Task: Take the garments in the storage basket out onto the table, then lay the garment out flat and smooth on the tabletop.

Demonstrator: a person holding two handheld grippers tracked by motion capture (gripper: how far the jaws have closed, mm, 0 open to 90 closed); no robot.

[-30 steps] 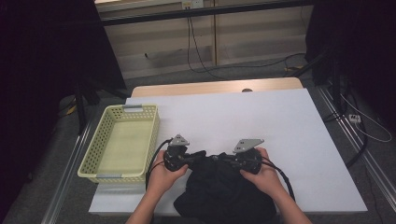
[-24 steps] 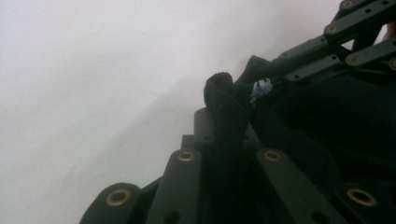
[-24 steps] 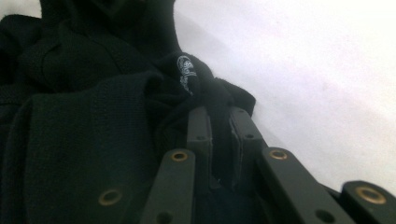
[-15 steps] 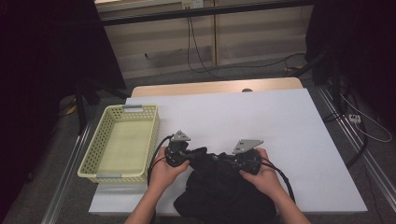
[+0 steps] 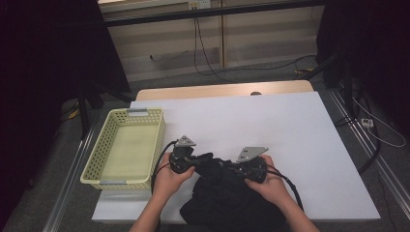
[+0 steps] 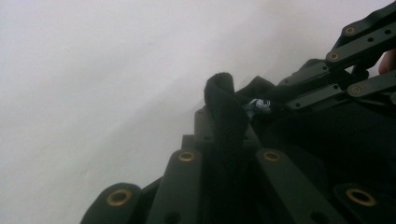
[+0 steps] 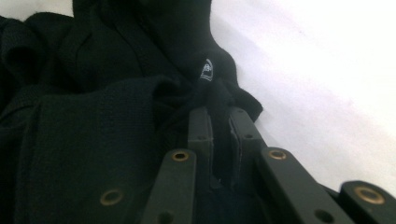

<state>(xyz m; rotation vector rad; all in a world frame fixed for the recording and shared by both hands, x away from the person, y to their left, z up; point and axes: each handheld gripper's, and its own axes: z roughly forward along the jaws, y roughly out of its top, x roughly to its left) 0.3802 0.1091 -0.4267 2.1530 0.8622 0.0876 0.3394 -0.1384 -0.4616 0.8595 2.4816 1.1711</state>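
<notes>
Basket at the table's left edge: nothing in it. Your left gripper pinches a fold of the black garment at its top left corner; your right gripper is clenched on its top right. Garment lies bunched at the near edge. Since a second ago, both grippers barely shifted.

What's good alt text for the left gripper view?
The left gripper has its jaws shut on a fold of black garment that sticks up between them, over a white table. The right gripper reaches in at upper right.
</notes>
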